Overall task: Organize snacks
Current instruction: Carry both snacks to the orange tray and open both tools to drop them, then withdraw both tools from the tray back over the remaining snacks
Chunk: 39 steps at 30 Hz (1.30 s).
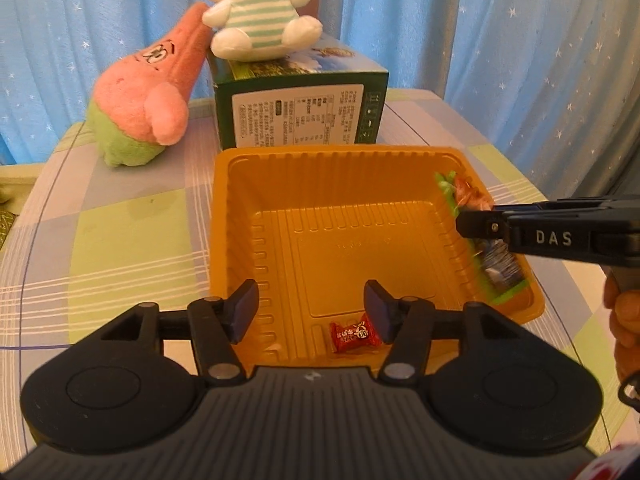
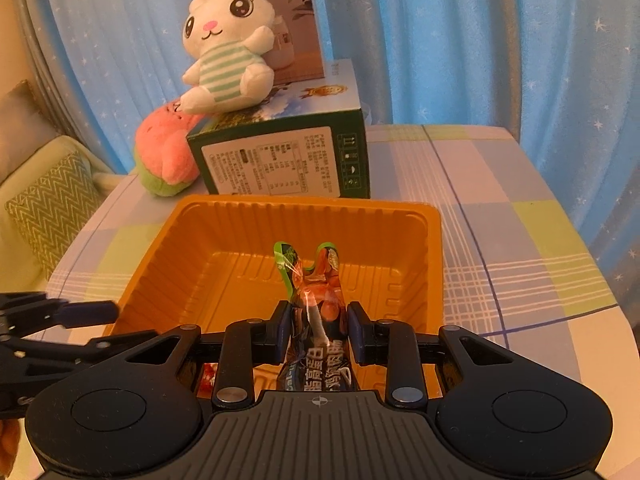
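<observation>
An orange plastic tray (image 1: 256,216) sits on the checked tablecloth; it also shows in the right wrist view (image 2: 200,240). A small red wrapped candy (image 1: 354,334) lies on the tray floor near its front edge. My left gripper (image 1: 312,308) is open and empty, just above the tray's near side, with the candy close to its right finger. My right gripper (image 2: 318,332) is shut on a green-edged snack packet (image 2: 316,280), held over the tray's right side. In the left wrist view the packet (image 1: 468,196) hangs along the tray's right wall, under the right gripper (image 1: 476,226).
A dark green carton (image 1: 300,116) stands right behind the tray, with a white bunny plush (image 1: 256,12) on top. A pink and green plush (image 1: 140,104) leans at its left. Blue curtains hang behind the table. A sofa cushion (image 2: 52,208) lies off the table's left.
</observation>
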Motion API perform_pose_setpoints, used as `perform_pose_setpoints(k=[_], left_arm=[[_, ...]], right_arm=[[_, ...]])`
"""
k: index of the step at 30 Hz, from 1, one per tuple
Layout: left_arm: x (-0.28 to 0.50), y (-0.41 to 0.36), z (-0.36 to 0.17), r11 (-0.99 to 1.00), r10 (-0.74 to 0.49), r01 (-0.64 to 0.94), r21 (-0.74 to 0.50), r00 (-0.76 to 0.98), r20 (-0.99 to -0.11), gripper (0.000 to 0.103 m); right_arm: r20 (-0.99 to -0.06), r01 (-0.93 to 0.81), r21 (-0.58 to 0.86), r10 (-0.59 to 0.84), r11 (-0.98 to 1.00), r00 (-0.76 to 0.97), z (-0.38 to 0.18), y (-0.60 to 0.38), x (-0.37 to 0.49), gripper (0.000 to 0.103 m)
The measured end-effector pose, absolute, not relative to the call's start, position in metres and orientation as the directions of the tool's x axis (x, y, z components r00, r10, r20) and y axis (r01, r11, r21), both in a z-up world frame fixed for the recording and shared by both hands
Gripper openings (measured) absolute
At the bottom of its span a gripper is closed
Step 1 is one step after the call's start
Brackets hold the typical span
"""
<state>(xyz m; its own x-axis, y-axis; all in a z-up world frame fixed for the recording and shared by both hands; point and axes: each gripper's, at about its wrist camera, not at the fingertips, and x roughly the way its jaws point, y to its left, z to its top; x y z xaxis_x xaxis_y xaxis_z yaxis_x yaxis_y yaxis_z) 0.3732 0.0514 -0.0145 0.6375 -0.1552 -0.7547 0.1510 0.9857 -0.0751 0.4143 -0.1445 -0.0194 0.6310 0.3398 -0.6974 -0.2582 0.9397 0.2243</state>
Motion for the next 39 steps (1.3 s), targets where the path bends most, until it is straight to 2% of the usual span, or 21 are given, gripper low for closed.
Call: perform_pose_setpoints(k=[3, 7, 14, 19, 26, 35, 39], left_arm=[[0.366, 0.055, -0.009, 0.987, -0.157, 0.134, -0.091, 0.647, -0.746, 0.061], [0.350, 0.057, -0.001, 0.988, -0.156, 0.120, -0.101, 0.664, -0.731, 0.066], [0.307, 0.054, 0.018, 0.987, -0.163, 0.103, -0.127, 0.674, -0.721, 0.067], [0.266, 0.050, 0.038, 0.984, -0.172, 0.095, -0.147, 0.692, -0.701, 0.072], [0.206, 0.041, 0.058, 0.982, -0.182, 0.095, -0.164, 0.713, -0.677, 0.074], [0.131, 0.044, 0.060, 0.972, -0.183, 0.037, -0.231, 0.733, -0.655, 0.078], [0.104, 0.047, 0.053, 0.975, -0.147, -0.007, -0.222, 0.730, -0.667, 0.080]], right_arm=[[-0.690, -0.258, 0.247, 0.356, 0.934, 0.630, -0.018, -0.150, 0.412, 0.033], [-0.681, -0.241, 0.240, 0.340, 0.940, 0.649, -0.009, -0.158, 0.399, 0.047], [-0.685, -0.198, 0.237, 0.308, 0.951, 0.660, 0.014, -0.173, 0.357, 0.050], [-0.681, -0.197, 0.221, 0.295, 0.955, 0.670, 0.031, -0.181, 0.313, 0.051], [-0.669, -0.194, 0.211, 0.286, 0.958, 0.686, 0.048, -0.189, 0.245, 0.055], [-0.664, -0.163, 0.244, 0.287, 0.956, 0.690, 0.047, -0.198, 0.170, 0.064], [-0.670, -0.125, 0.284, 0.290, 0.951, 0.683, 0.038, -0.207, 0.137, 0.067]])
